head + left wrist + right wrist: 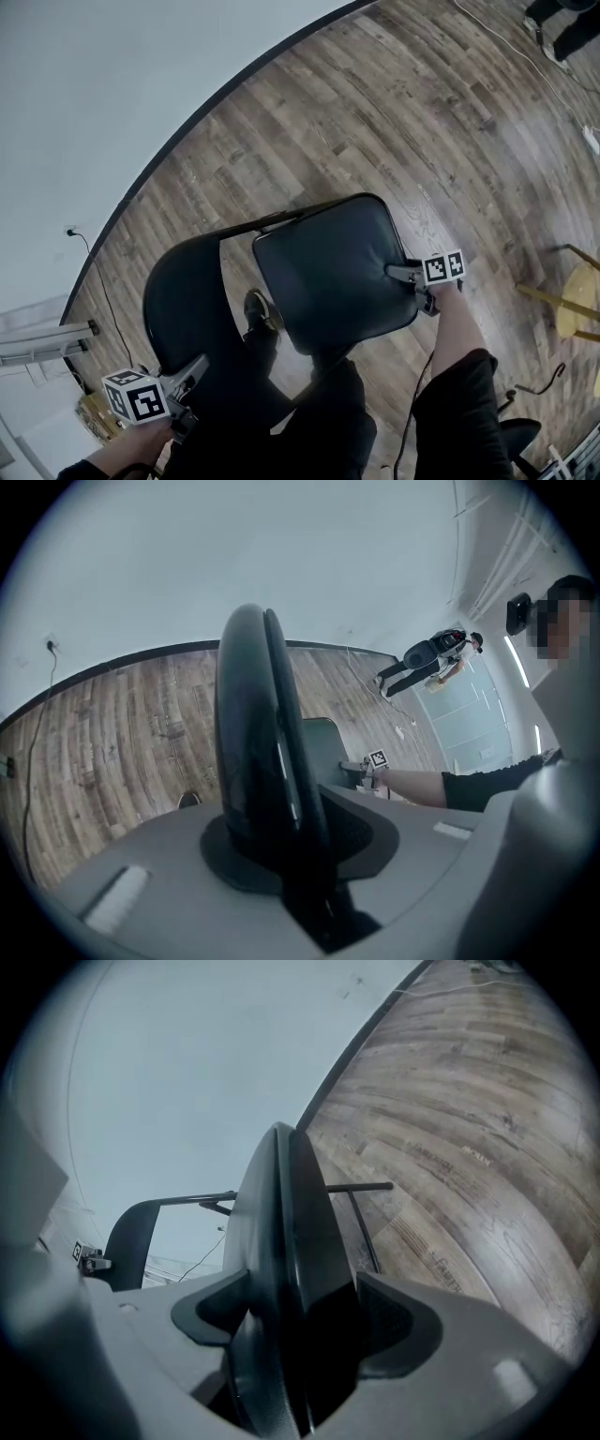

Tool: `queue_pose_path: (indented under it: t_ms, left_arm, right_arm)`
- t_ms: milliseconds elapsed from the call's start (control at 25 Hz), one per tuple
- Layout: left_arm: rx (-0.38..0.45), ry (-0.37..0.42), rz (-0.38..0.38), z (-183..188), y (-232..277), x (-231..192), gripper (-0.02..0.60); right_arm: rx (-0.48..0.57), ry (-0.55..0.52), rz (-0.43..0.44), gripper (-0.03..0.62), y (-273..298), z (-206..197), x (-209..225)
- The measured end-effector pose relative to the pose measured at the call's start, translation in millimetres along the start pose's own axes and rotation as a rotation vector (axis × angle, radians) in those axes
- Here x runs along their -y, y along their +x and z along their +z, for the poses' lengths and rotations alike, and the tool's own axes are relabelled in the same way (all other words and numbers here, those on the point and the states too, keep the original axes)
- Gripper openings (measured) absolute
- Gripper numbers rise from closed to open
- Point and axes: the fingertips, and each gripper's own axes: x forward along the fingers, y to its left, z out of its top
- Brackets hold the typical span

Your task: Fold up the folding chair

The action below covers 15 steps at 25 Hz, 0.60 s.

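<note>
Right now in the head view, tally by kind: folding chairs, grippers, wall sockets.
folding chair: 1
grippers: 2 (left gripper, right gripper)
wall socket: 1
Total: 4

Left tool (194,368) clamped, right tool (401,273) clamped

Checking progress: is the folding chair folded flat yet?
Not yet: the seat stands apart from the backrest, with floor showing between them.
</note>
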Motion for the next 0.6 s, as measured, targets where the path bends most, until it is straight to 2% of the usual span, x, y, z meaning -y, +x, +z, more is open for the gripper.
queue_pose_path:
  t_ms: [600]
  left_arm:
    - [-0.033, 0.006, -0.011, 1, -21, 2, 0.087]
  right_arm:
    - [-0.013, -0.011, -0.061, 0.345, -3, -14, -41]
